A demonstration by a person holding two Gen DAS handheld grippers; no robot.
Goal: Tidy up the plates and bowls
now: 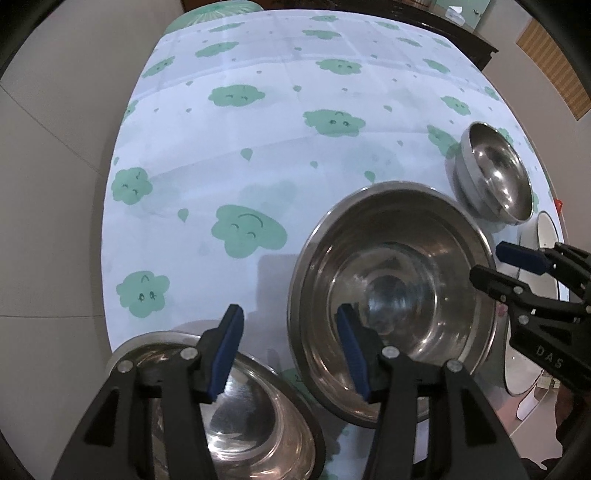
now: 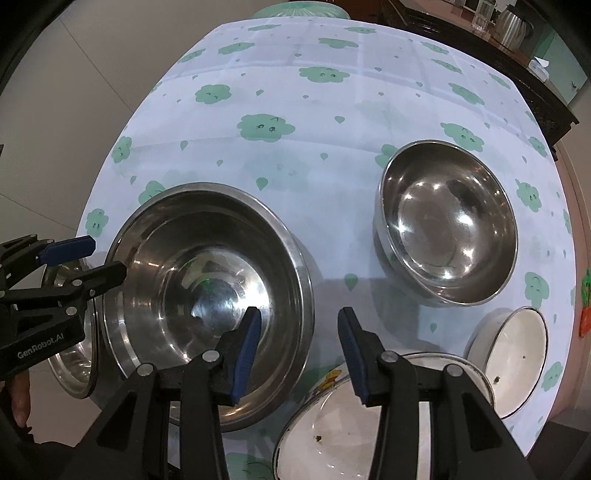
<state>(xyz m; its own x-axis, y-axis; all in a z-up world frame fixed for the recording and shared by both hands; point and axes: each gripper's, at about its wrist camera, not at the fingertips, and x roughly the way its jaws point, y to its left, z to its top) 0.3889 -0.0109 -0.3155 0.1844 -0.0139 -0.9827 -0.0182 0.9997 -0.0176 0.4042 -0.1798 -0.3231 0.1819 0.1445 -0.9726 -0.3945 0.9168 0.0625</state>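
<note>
A large steel bowl stands on the cloud-print tablecloth. A second steel bowl sits at its left, under my left gripper. A smaller steel bowl stands further back right. Two white enamel plates lie at the front right. My left gripper is open and empty, above the gap between the two left bowls; it also shows in the right wrist view. My right gripper is open and empty, between the large bowl and the nearer plate; it also shows in the left wrist view.
The tablecloth covers a table whose left edge drops to a tiled floor. A dark wooden cabinet with a metal jug stands behind at the right.
</note>
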